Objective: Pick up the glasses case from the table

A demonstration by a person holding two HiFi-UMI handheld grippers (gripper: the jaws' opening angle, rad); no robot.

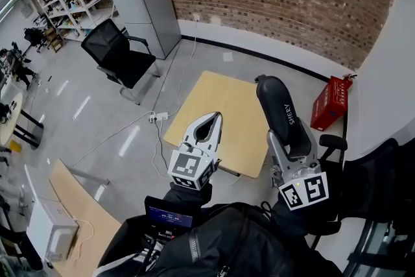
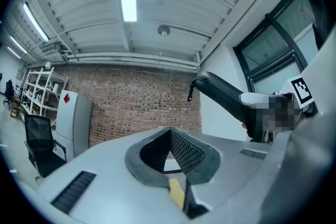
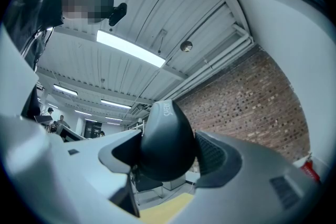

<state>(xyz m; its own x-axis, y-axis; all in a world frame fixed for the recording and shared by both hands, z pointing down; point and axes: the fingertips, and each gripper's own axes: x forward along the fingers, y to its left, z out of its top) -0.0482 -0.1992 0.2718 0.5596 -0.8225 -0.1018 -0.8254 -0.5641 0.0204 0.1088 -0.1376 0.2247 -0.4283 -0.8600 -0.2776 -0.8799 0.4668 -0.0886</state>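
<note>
A black glasses case [image 1: 280, 110] with white lettering is held up in the air above the right side of a light wooden table [image 1: 220, 120]. My right gripper [image 1: 293, 147] is shut on its lower end. In the right gripper view the case [image 3: 165, 139] fills the space between the jaws. In the left gripper view the case [image 2: 220, 94] sticks up at the right. My left gripper [image 1: 216, 115] hovers over the table's front left part. Its jaws are shut, tips touching, with nothing in them [image 2: 170, 132].
A black office chair [image 1: 120, 55] and a grey cabinet [image 1: 146, 3] stand far left by the brick wall. A red box [image 1: 331, 100] sits right of the table. A power strip [image 1: 159, 117] and cables lie on the floor. Another wooden tabletop [image 1: 78, 204] is lower left.
</note>
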